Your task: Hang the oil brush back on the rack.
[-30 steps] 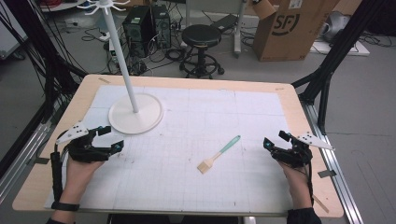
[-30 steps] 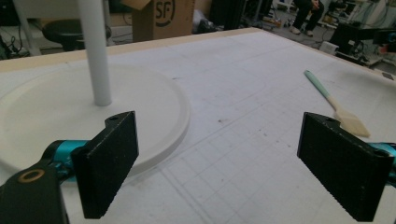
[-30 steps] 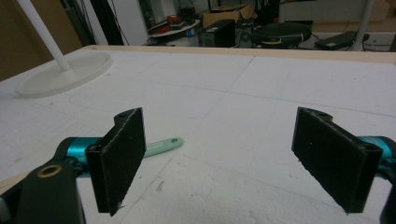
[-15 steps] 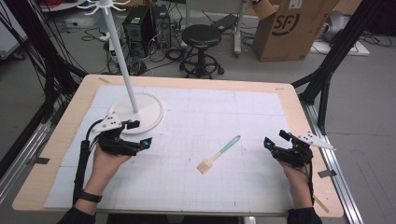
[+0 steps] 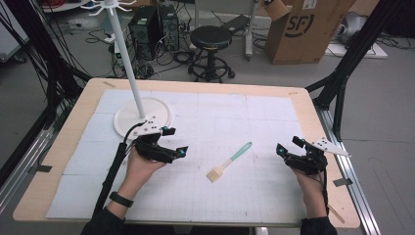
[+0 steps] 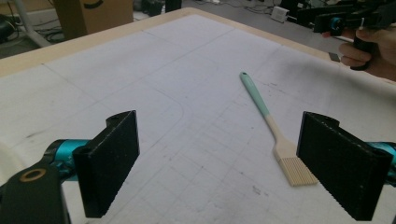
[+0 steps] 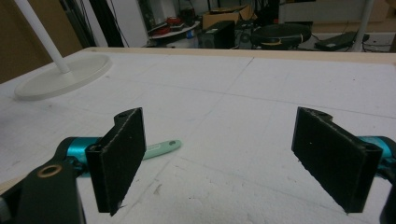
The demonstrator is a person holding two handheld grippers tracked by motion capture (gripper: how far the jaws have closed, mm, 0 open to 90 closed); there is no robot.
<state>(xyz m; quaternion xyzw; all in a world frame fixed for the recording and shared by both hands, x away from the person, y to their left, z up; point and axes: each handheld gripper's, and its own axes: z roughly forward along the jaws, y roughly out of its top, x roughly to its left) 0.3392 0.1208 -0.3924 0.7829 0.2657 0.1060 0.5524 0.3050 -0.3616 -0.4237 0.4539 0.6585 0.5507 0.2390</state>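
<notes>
While the pastry brush (image 5: 229, 161) lies flat on the white gridded mat of the desk (image 5: 63, 142), mint handle pointing away from the person and bristles toward them, nothing has been grasped. The left gripper (image 5: 175, 143) hangs just in front of the rack's round base (image 5: 128, 120), jaws spread wide, aimed toward the brush and well short of it. The right gripper (image 5: 288, 146) sits near the desk's right edge, jaws likewise spread, holding nothing.

Judgement: work barely begun; approach, closing on the brush and any lifting all remain.

Containers: none on the desk. A cardboard box (image 5: 306, 29) stands on the floor beyond; contents cannot be told.
</notes>
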